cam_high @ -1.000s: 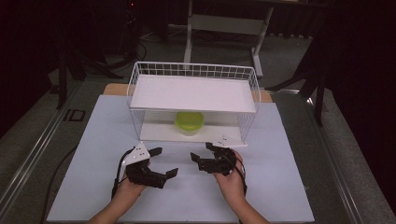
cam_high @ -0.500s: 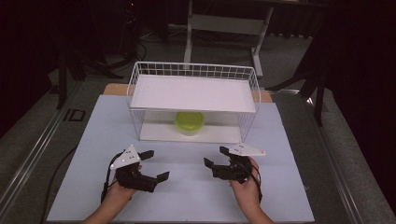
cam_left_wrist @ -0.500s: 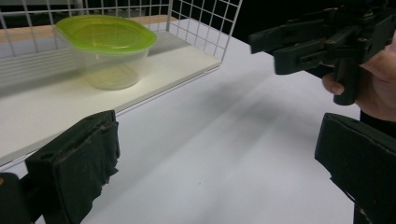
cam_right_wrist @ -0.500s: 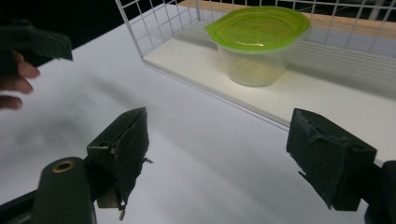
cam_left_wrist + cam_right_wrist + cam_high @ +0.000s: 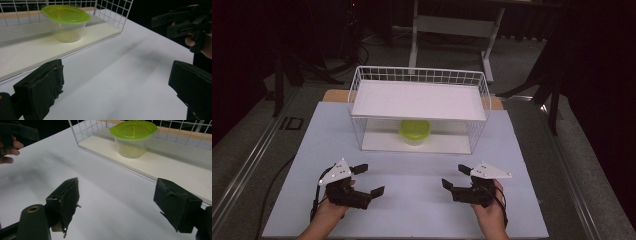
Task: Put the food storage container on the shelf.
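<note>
Up at twelve o'clock on the white table stands a white wire rack with two shelves, one above the other. On its lower shelf, about mid-width, sits a clear plastic container with a yellow-green lid; the lid is seated on the tub. The upper shelf is a bare white board.

Down near the six o'clock edge, both hands hold their tools low over the table, well apart from each other and from the rack. The left gripper sits at about seven o'clock, its jaws spread wide with nothing between them; in the left gripper view the two black pads frame only table surface. The right gripper sits at about five o'clock, jaws likewise spread and empty, its grey plate uppermost. Each gripper's jaws point inward and toward the rack, with the container off beyond them.
</note>
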Demonstrator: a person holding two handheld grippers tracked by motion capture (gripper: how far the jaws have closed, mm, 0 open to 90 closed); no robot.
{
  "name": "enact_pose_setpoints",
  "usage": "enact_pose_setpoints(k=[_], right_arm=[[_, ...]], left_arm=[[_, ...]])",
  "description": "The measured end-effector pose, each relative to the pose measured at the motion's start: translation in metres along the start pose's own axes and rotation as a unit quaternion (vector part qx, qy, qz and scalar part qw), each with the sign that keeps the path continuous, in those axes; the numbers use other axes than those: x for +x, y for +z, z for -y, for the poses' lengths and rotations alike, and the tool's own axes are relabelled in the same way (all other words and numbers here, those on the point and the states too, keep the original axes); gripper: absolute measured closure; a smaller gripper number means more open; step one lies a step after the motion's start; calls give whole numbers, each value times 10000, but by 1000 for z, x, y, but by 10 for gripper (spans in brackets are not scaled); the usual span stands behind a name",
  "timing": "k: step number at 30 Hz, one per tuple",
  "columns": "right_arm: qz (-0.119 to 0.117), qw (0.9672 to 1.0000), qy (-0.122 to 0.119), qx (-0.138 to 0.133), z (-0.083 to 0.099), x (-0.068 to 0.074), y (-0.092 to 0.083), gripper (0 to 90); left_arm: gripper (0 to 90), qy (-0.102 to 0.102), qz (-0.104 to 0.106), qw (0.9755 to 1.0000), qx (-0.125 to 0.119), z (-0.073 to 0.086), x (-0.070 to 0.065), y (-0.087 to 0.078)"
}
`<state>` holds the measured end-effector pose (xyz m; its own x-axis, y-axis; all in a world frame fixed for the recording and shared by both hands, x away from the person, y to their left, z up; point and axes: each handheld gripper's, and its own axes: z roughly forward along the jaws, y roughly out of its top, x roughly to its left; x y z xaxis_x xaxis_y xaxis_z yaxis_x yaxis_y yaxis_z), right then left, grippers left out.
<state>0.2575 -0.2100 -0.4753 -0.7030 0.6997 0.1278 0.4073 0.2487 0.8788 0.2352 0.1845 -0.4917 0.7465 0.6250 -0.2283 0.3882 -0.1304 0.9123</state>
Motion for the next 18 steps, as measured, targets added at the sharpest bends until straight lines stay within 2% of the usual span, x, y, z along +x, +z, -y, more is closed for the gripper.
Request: enact_pose_setpoints(k=[4, 10, 18], right_arm=[[50, 10000, -5, -23, 5, -4, -10, 200], [137, 9998, -97, 84, 17, -11, -19, 200], [176, 9998, 5, 133, 28, -22, -22, 190]], left_arm=[[9, -50, 4, 10000, 83, 6, 0, 0], [9, -90, -55, 9999, 98, 9, 3, -1], [9, -99, -42, 9999, 113, 15, 7, -2]])
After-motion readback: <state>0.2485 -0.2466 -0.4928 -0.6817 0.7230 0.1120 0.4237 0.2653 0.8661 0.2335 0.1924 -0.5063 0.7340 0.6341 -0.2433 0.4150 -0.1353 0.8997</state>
